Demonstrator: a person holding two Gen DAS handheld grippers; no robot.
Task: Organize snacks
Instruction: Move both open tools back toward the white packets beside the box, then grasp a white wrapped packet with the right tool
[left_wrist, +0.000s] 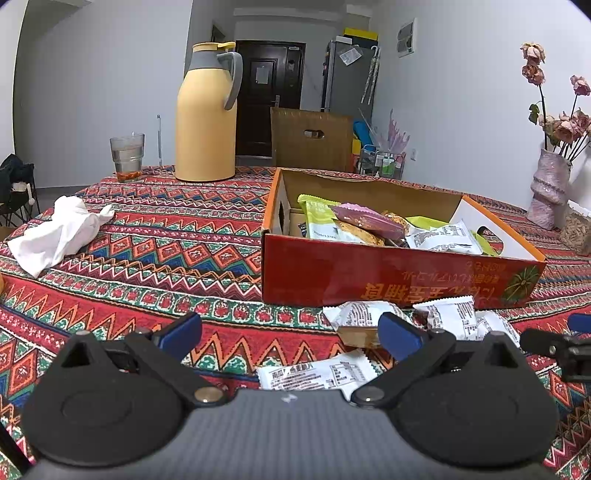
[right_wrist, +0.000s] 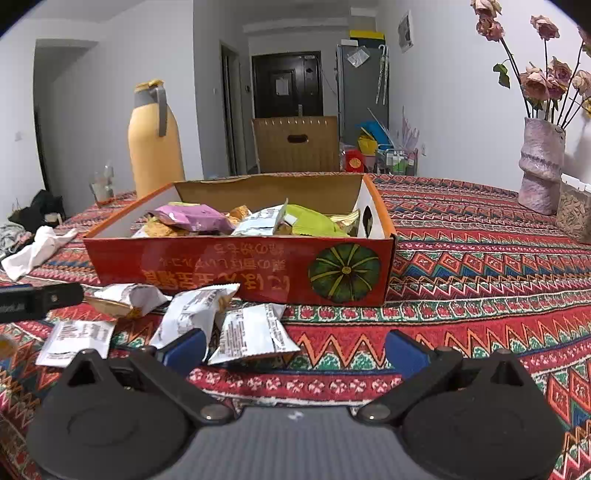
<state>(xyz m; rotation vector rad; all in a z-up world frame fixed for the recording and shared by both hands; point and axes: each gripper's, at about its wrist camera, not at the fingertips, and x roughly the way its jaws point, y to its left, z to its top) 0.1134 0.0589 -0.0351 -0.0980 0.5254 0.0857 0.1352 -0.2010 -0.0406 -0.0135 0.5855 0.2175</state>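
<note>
A red cardboard box (left_wrist: 369, 277) (right_wrist: 236, 266) with an open top sits on the patterned tablecloth and holds several snack packets, pink (left_wrist: 369, 218), green (left_wrist: 317, 218) and white. Several white snack packets lie loose on the cloth in front of it (left_wrist: 317, 374) (left_wrist: 448, 315) (right_wrist: 255, 332) (right_wrist: 75, 341). My left gripper (left_wrist: 290, 338) is open and empty, just short of the loose packets. My right gripper (right_wrist: 295, 350) is open and empty, its left finger beside a white packet (right_wrist: 192, 314). Each gripper's tip shows at the edge of the other's view.
A yellow thermos jug (left_wrist: 207, 118) and a glass (left_wrist: 127, 157) stand at the far left. A crumpled white tissue (left_wrist: 59, 229) lies left of the box. A pink vase with dried roses (right_wrist: 541, 166) and a clear jar (right_wrist: 574, 210) stand at the right.
</note>
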